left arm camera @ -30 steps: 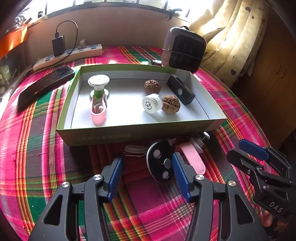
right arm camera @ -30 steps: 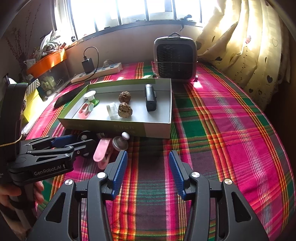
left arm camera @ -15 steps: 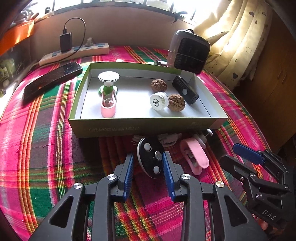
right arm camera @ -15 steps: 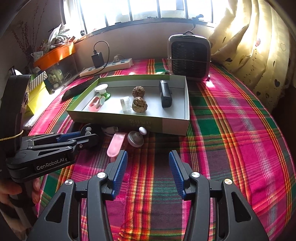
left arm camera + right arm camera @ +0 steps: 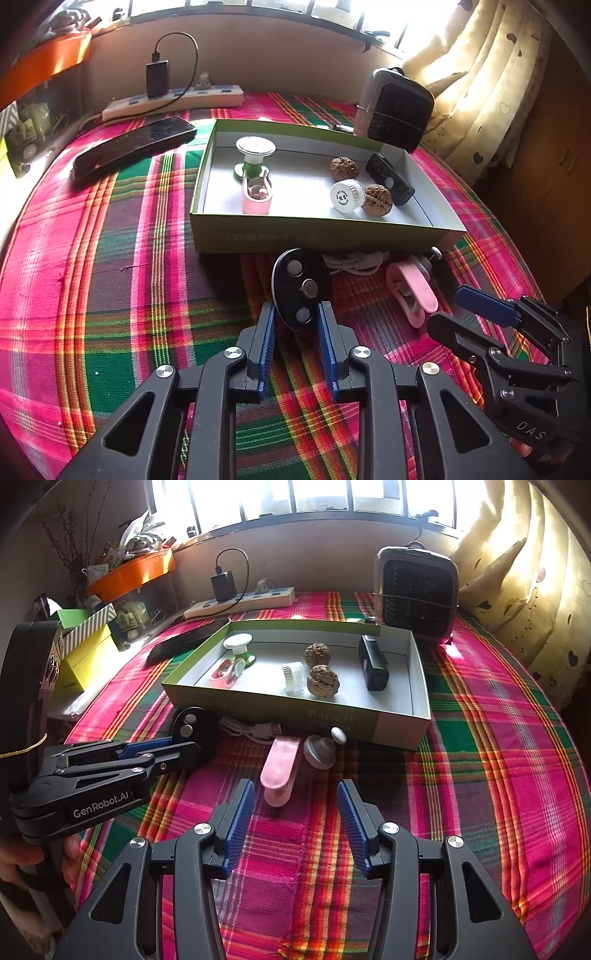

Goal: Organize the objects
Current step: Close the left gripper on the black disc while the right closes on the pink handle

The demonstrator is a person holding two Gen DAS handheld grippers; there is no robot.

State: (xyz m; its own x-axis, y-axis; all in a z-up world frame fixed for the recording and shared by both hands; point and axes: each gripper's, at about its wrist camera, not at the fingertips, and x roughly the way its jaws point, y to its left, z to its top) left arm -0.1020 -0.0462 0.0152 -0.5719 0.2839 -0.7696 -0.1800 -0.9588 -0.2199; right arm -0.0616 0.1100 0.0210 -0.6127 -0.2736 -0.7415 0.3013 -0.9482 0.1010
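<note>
My left gripper (image 5: 295, 317) is shut on a black oval device with silver buttons (image 5: 298, 288), held just in front of the green-and-white box (image 5: 317, 236); the device also shows in the right wrist view (image 5: 192, 734). The box holds two walnuts (image 5: 376, 199), a white cap (image 5: 345, 195), a black remote (image 5: 389, 179), a pink clip (image 5: 256, 194) and a green-and-white spool (image 5: 255, 155). My right gripper (image 5: 295, 805) is open and empty, just short of a pink clip (image 5: 280, 766) on the cloth.
A white cable (image 5: 251, 731) and a small white knobbed piece (image 5: 321, 751) lie in front of the box. A black heater (image 5: 417, 594), a power strip (image 5: 240, 602), a black phone (image 5: 133, 147) and an orange tray (image 5: 129, 572) stand around.
My left gripper closed from wide open onto the black oval device and lifted it slightly. My right gripper stayed open and drew nearer the pink clip.
</note>
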